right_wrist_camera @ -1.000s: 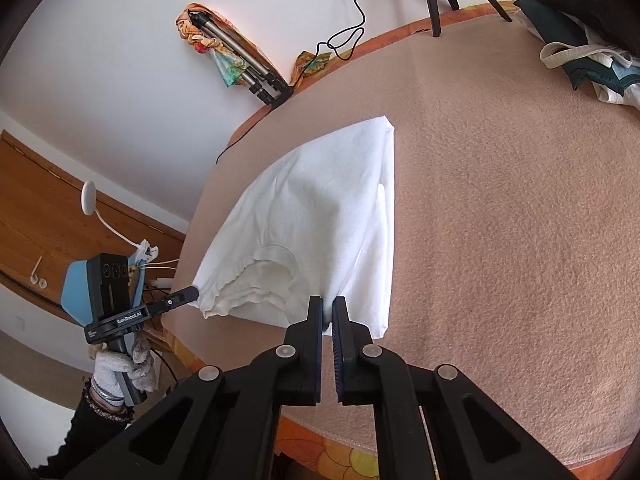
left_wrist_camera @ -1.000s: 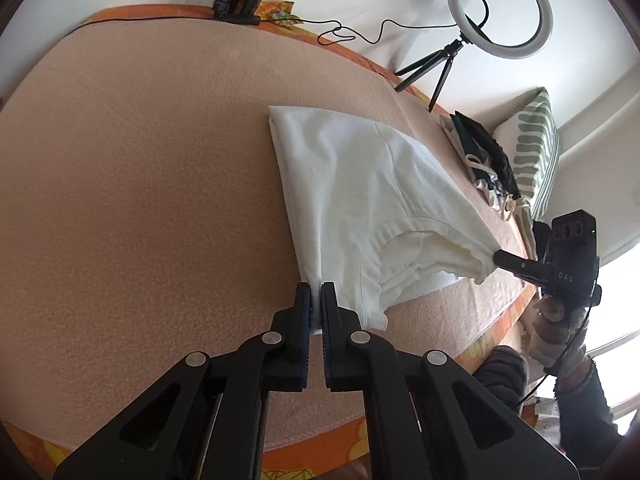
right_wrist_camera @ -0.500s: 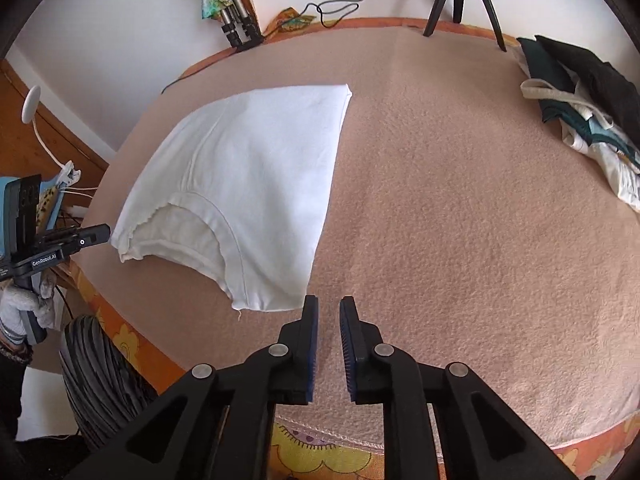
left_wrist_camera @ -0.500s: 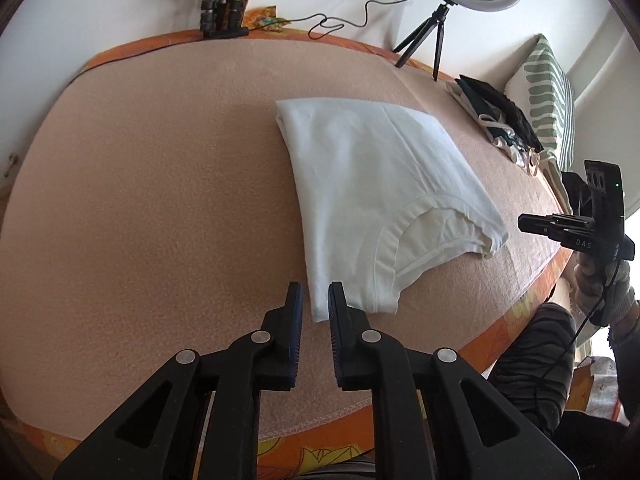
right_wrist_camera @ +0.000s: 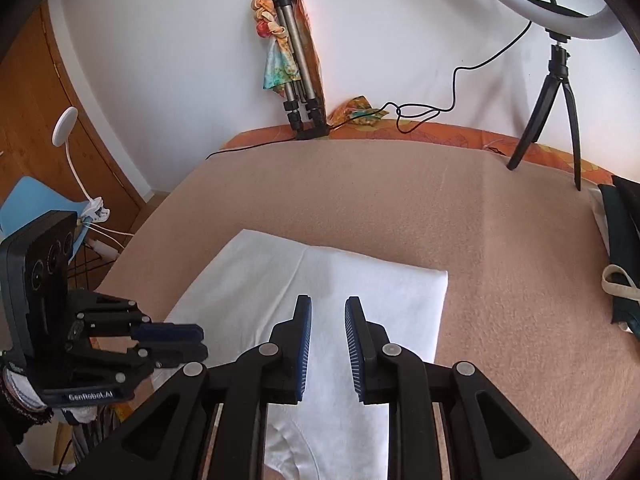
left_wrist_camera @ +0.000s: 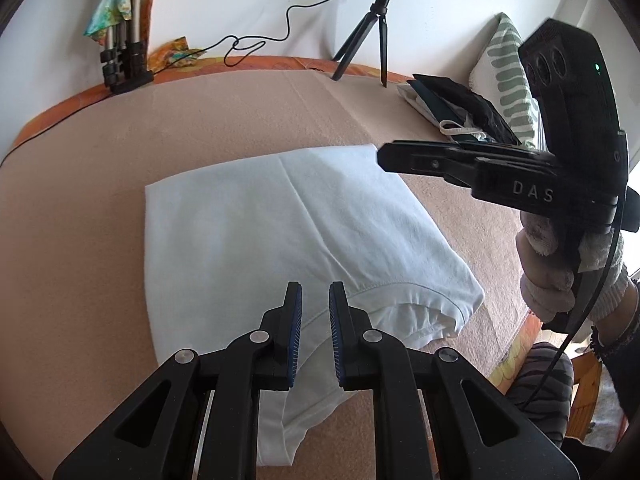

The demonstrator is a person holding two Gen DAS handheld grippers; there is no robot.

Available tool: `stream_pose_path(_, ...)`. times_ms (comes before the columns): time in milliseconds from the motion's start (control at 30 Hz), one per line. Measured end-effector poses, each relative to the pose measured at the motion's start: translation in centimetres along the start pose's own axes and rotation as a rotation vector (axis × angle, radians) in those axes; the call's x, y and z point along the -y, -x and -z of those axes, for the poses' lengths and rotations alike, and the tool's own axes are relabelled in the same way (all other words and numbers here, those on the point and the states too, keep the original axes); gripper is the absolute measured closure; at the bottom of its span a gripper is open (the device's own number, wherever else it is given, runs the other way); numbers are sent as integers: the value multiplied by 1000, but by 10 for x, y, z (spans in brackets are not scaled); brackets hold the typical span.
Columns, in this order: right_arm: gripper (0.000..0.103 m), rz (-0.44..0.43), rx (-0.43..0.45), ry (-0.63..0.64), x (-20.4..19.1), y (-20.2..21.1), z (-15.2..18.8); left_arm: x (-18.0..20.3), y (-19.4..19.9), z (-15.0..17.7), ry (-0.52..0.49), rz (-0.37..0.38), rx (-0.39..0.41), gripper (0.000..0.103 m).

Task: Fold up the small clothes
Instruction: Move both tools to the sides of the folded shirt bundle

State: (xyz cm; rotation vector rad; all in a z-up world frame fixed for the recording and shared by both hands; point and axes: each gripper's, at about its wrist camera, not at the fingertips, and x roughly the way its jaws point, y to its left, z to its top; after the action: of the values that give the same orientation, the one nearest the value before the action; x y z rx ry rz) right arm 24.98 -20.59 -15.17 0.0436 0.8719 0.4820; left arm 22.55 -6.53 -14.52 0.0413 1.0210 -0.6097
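Observation:
A white garment [left_wrist_camera: 260,220] lies folded flat on the peach blanket [left_wrist_camera: 100,160], its curved hem and seams toward the near edge. My left gripper [left_wrist_camera: 314,292] hovers over that near part, open by a narrow gap with nothing between the blue pads. In the right wrist view the same garment [right_wrist_camera: 380,292] lies below my right gripper [right_wrist_camera: 328,304], which is also open and empty. Each gripper shows in the other's view: the right one [left_wrist_camera: 382,156] over the garment's far right corner, the left one [right_wrist_camera: 203,342] at the garment's left side, held by a gloved hand.
A pile of dark clothes [left_wrist_camera: 460,108] and a striped pillow [left_wrist_camera: 508,80] lie at the far right. A ring light on a tripod [right_wrist_camera: 556,100] and a folded tripod with a scarf [right_wrist_camera: 292,72] stand by the wall. The bed's orange edge [left_wrist_camera: 516,348] is near.
Both grippers let go of the garment's near corners and their jaws parted. Both then swung round over the garment, which now lies flat.

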Motion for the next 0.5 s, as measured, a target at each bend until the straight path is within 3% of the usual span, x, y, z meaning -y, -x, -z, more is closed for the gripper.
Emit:
stream_pose_path(233,84,-18,-36,15,-5,-53,-20,-4,-21,9,13,15,-47,91)
stream_pose_path(500,86,28,-78,26,-1,-88,-12,1,-22,14,-2,9,-44,91)
